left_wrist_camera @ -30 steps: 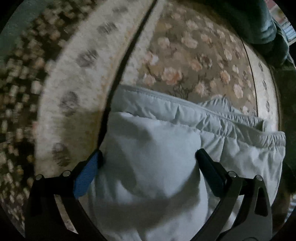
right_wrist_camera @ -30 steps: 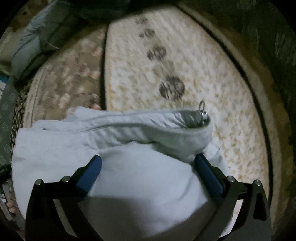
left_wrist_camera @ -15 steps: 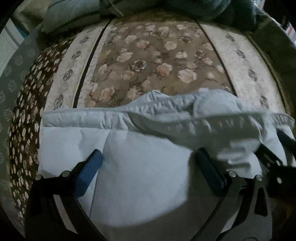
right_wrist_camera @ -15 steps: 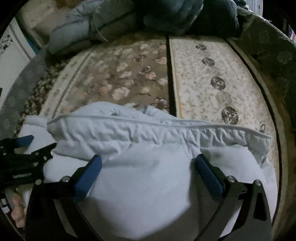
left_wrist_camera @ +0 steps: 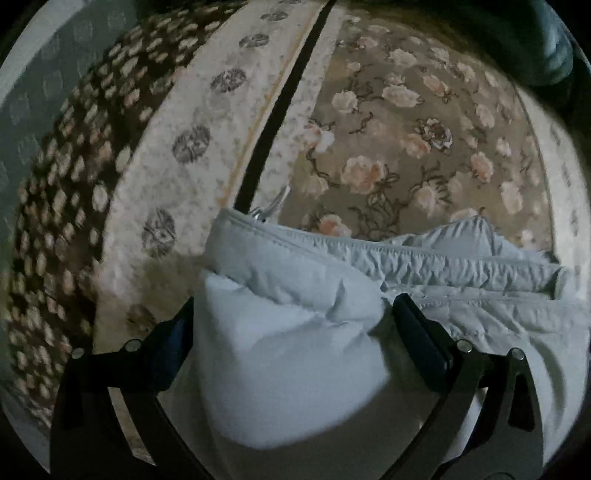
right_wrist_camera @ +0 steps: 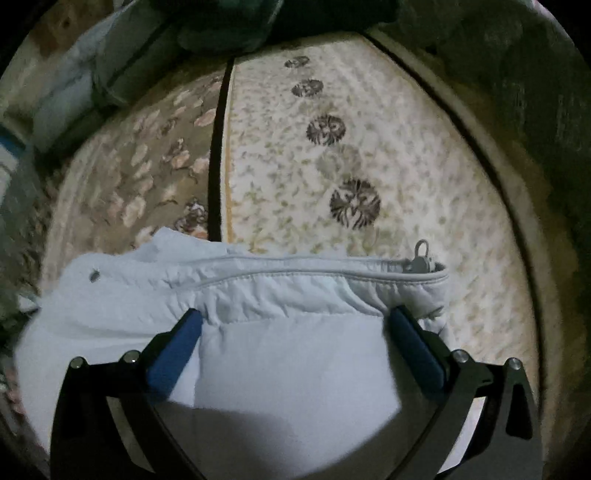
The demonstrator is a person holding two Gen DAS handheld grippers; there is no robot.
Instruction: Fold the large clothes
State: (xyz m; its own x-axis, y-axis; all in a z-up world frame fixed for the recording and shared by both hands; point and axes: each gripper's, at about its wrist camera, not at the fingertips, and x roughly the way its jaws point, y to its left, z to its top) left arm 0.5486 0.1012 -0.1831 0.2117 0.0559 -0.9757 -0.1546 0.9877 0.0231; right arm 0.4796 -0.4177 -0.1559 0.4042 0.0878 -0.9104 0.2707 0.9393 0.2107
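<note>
Two fisheye views look down along a pair of hand-held tools at a pale blue padded jacket [left_wrist_camera: 295,332] lying on a patterned carpet [left_wrist_camera: 406,147].

In the left wrist view, the left tool [left_wrist_camera: 291,325] sits at the bottom of the frame. Its two dark fingers stand fairly wide apart, with a thick bunched fold of the jacket filling the gap and pressed against both. The jacket fills the lower centre and runs off to the lower right. Its stitched zip edge crosses the middle of the frame, and a small metal zip pull [left_wrist_camera: 264,214] shows at the edge's left end. The carpet has a floral panel at upper right, a cream band with dark medallions at centre left, and a black stripe between them.

In the right wrist view, the right tool [right_wrist_camera: 295,325] is also at the bottom, its blue-padded fingers equally spread, with jacket [right_wrist_camera: 295,369] padding wedged between them. The jacket spans the lower left and centre. Its zip pull [right_wrist_camera: 421,258] stands at the right end of the seam, against the cream band of the carpet [right_wrist_camera: 406,166]. Dark bundled fabric [right_wrist_camera: 221,26] lies along the top of the frame.
</note>
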